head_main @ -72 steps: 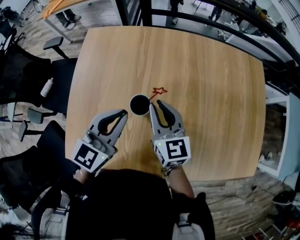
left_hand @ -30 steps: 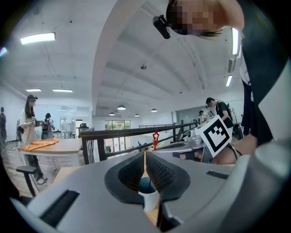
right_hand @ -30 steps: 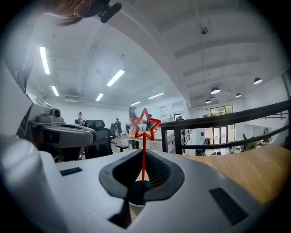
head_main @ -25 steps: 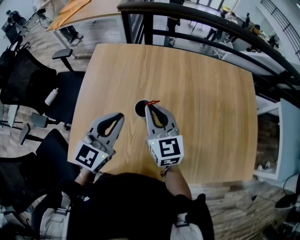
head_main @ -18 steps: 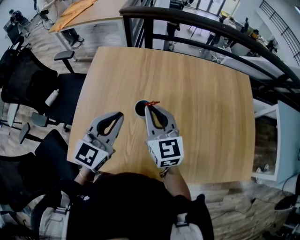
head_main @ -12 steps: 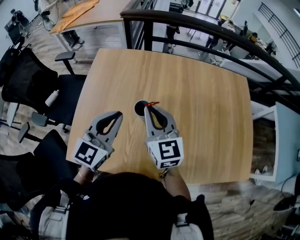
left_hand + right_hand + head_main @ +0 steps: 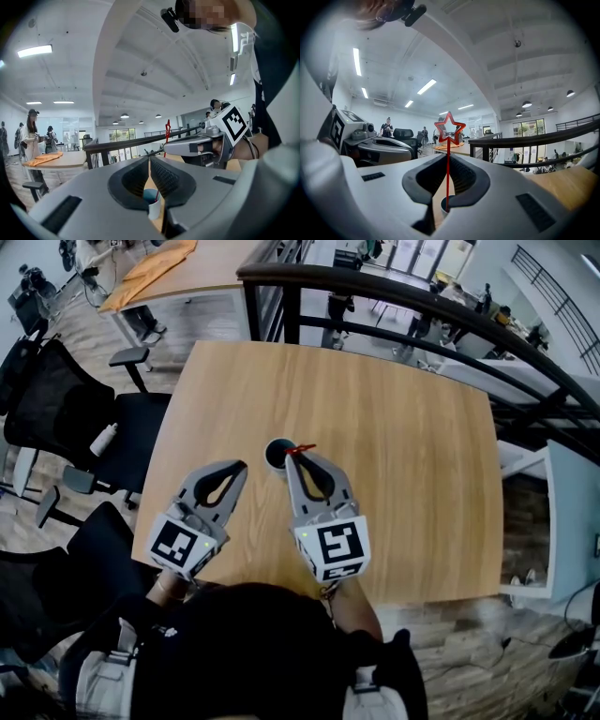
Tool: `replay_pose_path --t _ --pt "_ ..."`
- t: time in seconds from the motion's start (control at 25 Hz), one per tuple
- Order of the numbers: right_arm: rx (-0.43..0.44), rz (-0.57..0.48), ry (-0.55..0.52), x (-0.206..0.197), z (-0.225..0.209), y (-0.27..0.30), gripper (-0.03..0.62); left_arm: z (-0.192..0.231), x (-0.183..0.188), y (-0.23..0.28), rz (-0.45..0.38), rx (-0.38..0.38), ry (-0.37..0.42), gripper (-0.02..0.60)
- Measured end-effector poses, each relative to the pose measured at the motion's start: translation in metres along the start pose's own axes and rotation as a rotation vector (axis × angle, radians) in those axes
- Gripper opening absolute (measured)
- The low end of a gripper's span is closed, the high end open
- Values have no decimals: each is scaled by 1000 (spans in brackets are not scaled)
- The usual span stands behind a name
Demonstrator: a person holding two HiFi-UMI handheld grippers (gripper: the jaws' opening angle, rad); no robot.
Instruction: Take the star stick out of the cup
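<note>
The star stick [image 7: 448, 165] stands upright, a thin red rod with an outlined red star on top. Its lower end dips into the mouth of the cup [image 7: 440, 206], so it is not yet clear of it. The right claw [image 7: 447, 157] is pinching the rod partway up, with its two jaws closed against it and the star standing above them.

From the head view, the star stick [image 7: 300, 448] shows as a small red mark at the tip of the right claw [image 7: 296, 458]. It sits right at the near right edge of the cup [image 7: 276, 453]. The cup is small and round with a dark inside, and it stands on the wooden tabletop [image 7: 403, 456], a little left of the middle.

The left claw [image 7: 239, 467] hovers over the tabletop just beside the cup, on its near left. Its jaws are pressed together with nothing between them. In its own view, the left claw [image 7: 150, 160] leaves only a thin slit. Below it the cup [image 7: 153, 210] appears white with a blue inner rim and a red line of the rod inside. Beyond, the right claw [image 7: 167, 149] holds the star stick [image 7: 167, 132] upright.

Black office chairs [image 7: 56, 399] stand left of the tabletop, and a dark railing [image 7: 375, 287] runs behind it.
</note>
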State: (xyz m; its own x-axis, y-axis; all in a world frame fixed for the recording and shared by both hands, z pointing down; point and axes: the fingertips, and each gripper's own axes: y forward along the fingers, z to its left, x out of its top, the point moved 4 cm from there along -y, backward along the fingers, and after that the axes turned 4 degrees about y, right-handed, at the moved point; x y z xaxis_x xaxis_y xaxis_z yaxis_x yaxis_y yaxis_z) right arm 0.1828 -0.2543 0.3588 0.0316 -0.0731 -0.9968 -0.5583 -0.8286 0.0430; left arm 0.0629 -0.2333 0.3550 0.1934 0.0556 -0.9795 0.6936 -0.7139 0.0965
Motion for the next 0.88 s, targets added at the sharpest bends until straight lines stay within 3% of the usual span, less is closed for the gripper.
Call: replay_pose_path --t 0.88 --pt "6 -20 -18 13 17 -8 31 2 -2 -15 -13 22 -10 23"
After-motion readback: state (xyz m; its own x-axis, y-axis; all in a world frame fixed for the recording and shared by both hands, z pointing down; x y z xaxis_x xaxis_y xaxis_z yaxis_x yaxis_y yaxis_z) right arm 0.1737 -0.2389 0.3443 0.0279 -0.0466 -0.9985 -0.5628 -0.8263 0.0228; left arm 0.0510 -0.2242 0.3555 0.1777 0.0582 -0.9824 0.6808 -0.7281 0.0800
